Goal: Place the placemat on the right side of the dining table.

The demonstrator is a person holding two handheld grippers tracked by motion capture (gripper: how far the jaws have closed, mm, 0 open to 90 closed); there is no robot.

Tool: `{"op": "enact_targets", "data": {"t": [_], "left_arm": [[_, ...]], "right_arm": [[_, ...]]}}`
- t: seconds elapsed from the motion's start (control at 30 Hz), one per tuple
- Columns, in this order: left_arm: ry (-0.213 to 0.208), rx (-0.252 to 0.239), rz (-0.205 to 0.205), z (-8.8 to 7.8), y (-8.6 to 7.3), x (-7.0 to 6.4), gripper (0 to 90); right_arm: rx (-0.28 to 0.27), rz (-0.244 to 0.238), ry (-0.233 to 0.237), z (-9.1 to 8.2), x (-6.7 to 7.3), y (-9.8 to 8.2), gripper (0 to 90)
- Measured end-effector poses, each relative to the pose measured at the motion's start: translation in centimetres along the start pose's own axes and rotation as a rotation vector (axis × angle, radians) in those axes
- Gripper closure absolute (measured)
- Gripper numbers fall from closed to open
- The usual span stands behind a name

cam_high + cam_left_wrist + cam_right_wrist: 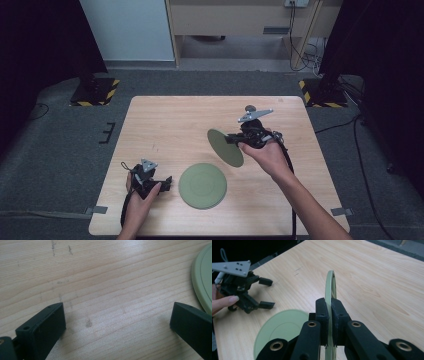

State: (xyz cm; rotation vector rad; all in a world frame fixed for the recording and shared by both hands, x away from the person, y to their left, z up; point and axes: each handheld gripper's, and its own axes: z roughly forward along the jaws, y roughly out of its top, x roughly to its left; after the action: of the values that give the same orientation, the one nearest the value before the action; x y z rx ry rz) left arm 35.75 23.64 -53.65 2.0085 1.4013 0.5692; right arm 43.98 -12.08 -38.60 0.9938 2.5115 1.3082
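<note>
A pale wooden rectangular surface [165, 125] stands on grey carpet, with black stands on yellow-and-black striped bases beyond its far left [95, 90] and far right [322, 92] corners, and loose black cables [305, 50] trailing on the floor behind. On the surface, near its front edge, a flat round sage-green plate [202, 185] lies alone, with open wood all around it. The left gripper [162, 184] rests low on the surface just beside that plate's left rim, its fingers [42, 326] spread wide apart and holding nothing; the left gripper view shows bare wood grain with small dark scuffs between them and a sliver of the plate's rim at the right edge. The right gripper [231, 139] is held above the surface, right of centre, its fingers [322, 315] clenched on the rim of a second sage-green round plate [225, 147], which hangs tilted steeply on edge, clear of the wood and apart from the lying plate. The right gripper view shows that plate edge-on as a thin upright disc pinched between the two fingers, with the lying plate below and the left gripper's grey three-cornered plate [233, 267] farther off; the high view instead shows the held plate's broad face. No writing or label can be read anywhere.
</note>
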Motion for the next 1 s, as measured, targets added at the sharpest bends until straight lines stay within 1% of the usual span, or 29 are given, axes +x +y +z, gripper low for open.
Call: {"op": "enact_targets", "data": {"t": [0.17, 0.47, 0.67, 0.73, 0.87, 1.0], "left_arm": [[0.000, 0.000, 0.000, 0.0, 0.0, 0.0, 0.0], [0.000, 0.000, 0.000, 0.0, 0.0, 0.0, 0.0], [0.000, 0.000, 0.000, 0.0, 0.0, 0.0, 0.0], [0.000, -0.001, -0.001, 0.0, 0.0, 0.0, 0.0], [0.000, 0.000, 0.000, 0.0, 0.0, 0.0, 0.0], [0.000, 0.000, 0.000, 0.0, 0.0, 0.0, 0.0]], "right_arm": [[-0.015, 0.025, -0.023, -0.6, -0.9, 0.1, 86.0], [-0.032, 0.048, -0.064, -1.1, -2.1, 0.5, 85.9], [-0.037, 0.052, -0.077, -1.4, -2.4, 0.8, 86.0], [-0.039, 0.046, -0.085, -1.5, -2.5, 0.9, 85.9], [-0.040, 0.052, -0.100, -1.6, -2.7, 1.0, 86.0], [-0.044, 0.058, -0.122, -1.7, -3.2, 1.0, 86.0]]}}
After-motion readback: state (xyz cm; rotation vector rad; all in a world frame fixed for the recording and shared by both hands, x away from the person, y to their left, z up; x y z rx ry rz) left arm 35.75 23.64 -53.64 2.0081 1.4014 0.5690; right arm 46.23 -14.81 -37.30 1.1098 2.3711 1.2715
